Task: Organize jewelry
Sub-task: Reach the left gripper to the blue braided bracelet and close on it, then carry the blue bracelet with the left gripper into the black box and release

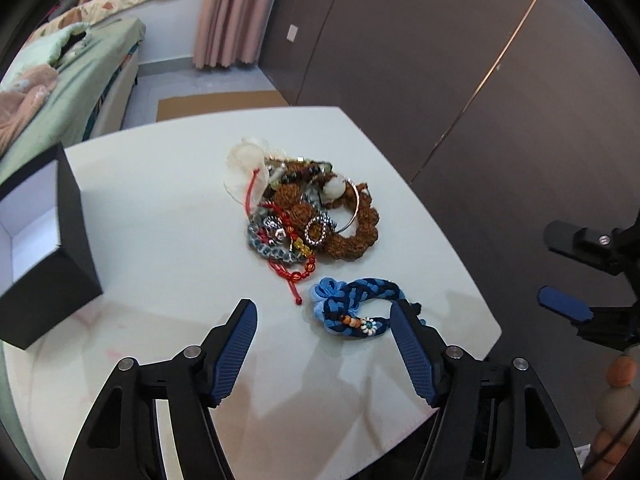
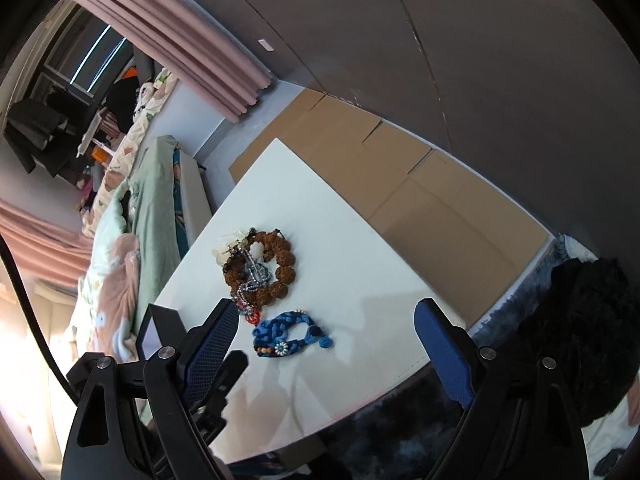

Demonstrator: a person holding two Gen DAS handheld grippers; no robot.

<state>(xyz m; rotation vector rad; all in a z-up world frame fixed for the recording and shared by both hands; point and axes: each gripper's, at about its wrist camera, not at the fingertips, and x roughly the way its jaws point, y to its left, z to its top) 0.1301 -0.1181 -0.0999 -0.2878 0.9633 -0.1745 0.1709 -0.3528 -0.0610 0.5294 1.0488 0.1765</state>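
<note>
A heap of jewelry (image 1: 308,208) lies mid-table: brown bead bracelets, a silver bangle, red cord, grey braid, white fabric. A blue braided bracelet (image 1: 354,306) with small beads lies apart, nearer me. My left gripper (image 1: 324,308) is open and empty, low over the table, its right finger beside the blue bracelet. My right gripper (image 2: 324,312) is open and empty, held higher above the table's near edge; it also shows in the left wrist view (image 1: 568,268). The heap (image 2: 256,266) and blue bracelet (image 2: 288,334) show in the right wrist view.
An open black box (image 1: 44,240) with a white inside stands at the table's left edge; its corner shows in the right wrist view (image 2: 158,330). The white table (image 1: 160,200) sits beside a bed (image 1: 68,72). Cardboard (image 2: 400,176) lies on the floor by a grey wardrobe.
</note>
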